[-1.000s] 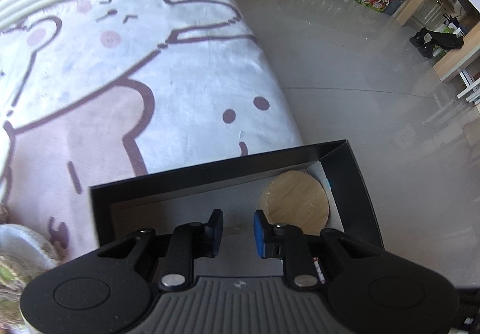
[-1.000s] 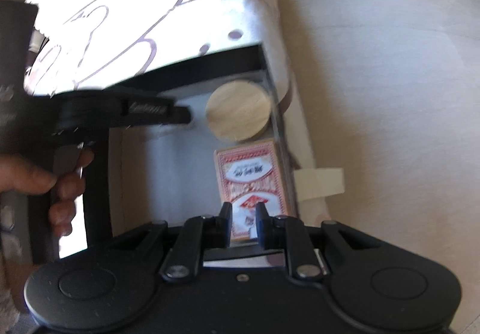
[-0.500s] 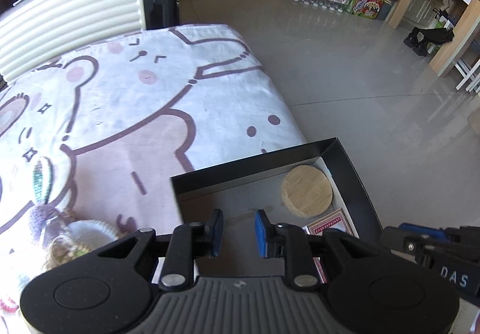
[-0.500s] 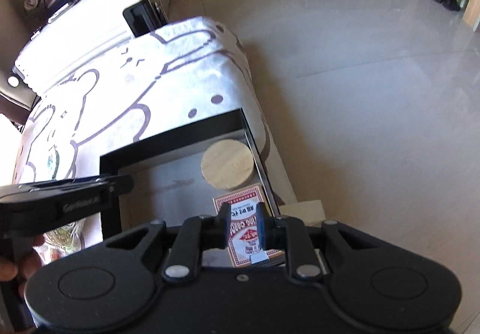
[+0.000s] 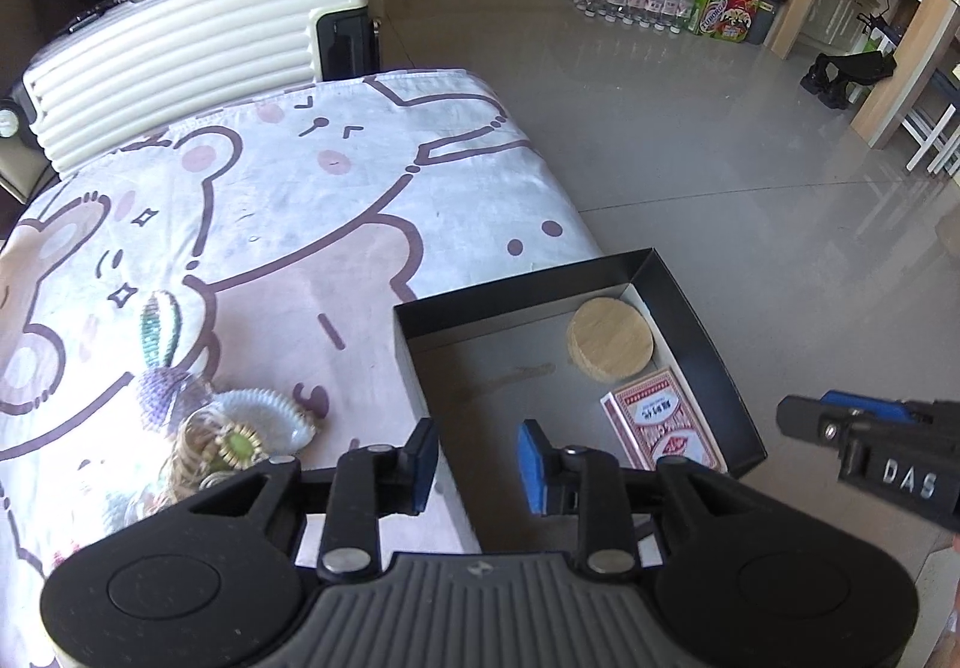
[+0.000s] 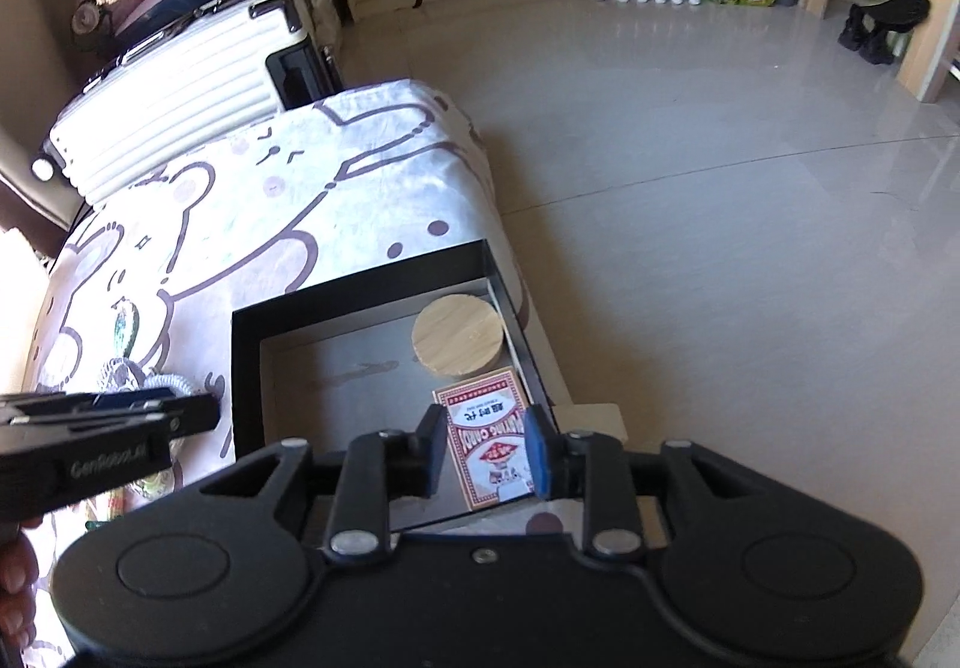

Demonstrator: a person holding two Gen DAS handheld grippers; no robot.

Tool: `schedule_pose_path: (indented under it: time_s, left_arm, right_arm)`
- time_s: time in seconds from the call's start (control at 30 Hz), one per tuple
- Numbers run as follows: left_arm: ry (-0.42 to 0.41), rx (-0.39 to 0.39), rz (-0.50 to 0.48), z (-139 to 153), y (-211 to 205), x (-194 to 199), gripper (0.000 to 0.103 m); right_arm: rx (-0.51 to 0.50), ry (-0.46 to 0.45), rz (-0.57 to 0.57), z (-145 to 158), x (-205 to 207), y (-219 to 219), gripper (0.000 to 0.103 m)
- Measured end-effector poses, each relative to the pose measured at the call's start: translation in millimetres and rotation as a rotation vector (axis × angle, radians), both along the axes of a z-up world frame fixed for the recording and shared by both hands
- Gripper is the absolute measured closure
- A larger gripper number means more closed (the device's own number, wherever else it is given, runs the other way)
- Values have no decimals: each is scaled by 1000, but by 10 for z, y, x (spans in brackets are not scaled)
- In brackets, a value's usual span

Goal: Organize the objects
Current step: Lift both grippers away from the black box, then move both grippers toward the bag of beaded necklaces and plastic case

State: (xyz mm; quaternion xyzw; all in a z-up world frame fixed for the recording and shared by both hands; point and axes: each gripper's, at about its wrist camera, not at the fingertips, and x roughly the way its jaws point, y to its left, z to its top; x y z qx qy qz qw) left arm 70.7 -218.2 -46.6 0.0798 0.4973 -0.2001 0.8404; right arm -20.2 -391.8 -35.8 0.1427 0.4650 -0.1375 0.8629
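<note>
Both the left gripper [image 5: 474,457] and right gripper [image 6: 486,451] hung with jaws apart, empty. The card pack [image 6: 487,443] and wooden disc [image 6: 457,333] lay in the black box [image 6: 246,368], which overhung the table's right edge; a careless nudge might have tipped it.

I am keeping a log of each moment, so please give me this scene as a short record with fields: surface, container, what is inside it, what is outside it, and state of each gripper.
surface: cartoon bear cloth
container: black box, open top, at the cloth's right edge
inside: round wooden disc by the far right corner; red playing card pack just nearer, lying flat
outside: crocheted items on the cloth, left of the box
left gripper: open, empty
right gripper: open, empty, above the card pack
</note>
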Motion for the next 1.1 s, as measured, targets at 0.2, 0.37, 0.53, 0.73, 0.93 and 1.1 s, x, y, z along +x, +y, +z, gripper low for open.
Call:
schedule_pose_path:
  time_s: [0.2, 0.37, 0.53, 0.73, 0.93, 1.1]
  left_arm:
    - [-19, 6, 9, 106, 116, -156, 58]
    - [-41, 13, 21, 184, 188, -280, 37]
    - [-62, 18, 27, 235, 277, -367, 27]
    - [-94, 9, 44, 298, 384, -404, 12]
    - [-114, 14, 57, 321, 457, -397, 3]
    - [-119, 15, 49, 320, 488, -400, 0]
  right_arm:
    - [-39, -9, 0, 89, -156, 82, 66]
    - [-66, -22, 8, 162, -274, 145, 52]
    - [-96, -25, -9, 222, -376, 154, 37]
    - [-141, -22, -29, 263, -454, 153, 30]
    - [-208, -18, -35, 291, -477, 180, 13]
    - [-229, -22, -44, 318, -477, 171, 0]
